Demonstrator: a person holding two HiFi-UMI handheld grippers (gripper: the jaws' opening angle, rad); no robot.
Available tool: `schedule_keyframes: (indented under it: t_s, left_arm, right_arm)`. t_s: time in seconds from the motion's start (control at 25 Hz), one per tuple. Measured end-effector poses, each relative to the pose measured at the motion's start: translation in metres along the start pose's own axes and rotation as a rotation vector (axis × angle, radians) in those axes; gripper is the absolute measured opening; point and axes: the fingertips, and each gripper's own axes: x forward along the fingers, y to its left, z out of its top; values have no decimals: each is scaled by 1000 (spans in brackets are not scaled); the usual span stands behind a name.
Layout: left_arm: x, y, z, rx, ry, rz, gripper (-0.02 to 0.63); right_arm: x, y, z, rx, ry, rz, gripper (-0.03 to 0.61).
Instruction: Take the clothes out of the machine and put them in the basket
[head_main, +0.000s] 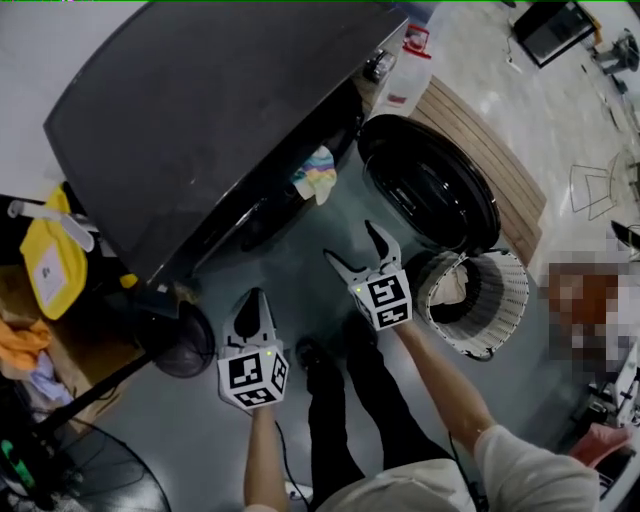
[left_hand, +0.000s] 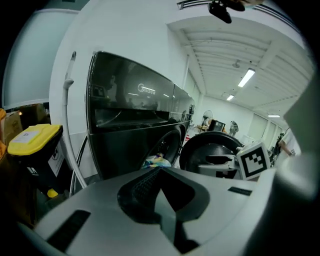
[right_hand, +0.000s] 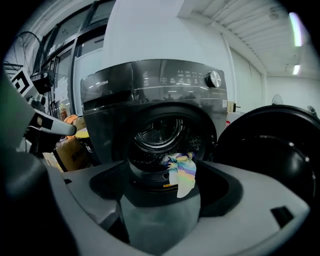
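A dark front-loading washing machine (head_main: 200, 120) stands with its round door (head_main: 430, 190) swung open. A pastel striped cloth (head_main: 318, 175) hangs out of the drum mouth over the lower rim, and it also shows in the right gripper view (right_hand: 184, 172) and the left gripper view (left_hand: 156, 161). My right gripper (head_main: 358, 250) is open and empty, a short way in front of that cloth. My left gripper (head_main: 252, 300) hovers lower left of it, shut with nothing held. The white ribbed basket (head_main: 510, 290) sits on the floor to the right, under the door, with a pale item inside.
A yellow-lidded container (head_main: 50, 260) and boxes crowd the machine's left side. A dark round fan (head_main: 185, 340) stands near my left gripper. A white detergent jug (head_main: 405, 70) and a wooden slatted panel (head_main: 490, 150) lie behind the door. The person's dark trouser legs (head_main: 340, 400) are below.
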Motion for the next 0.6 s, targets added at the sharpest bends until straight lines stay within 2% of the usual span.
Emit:
schedule_keyframes:
  t_s: [0.28, 0.6]
  left_arm:
    - [41, 12, -39, 21, -30, -8, 18]
    - [102, 24, -87, 51, -80, -10, 18]
  right_arm:
    - [66, -13, -48, -7, 3, 6, 420]
    - [171, -54, -94, 16, -30, -20, 420]
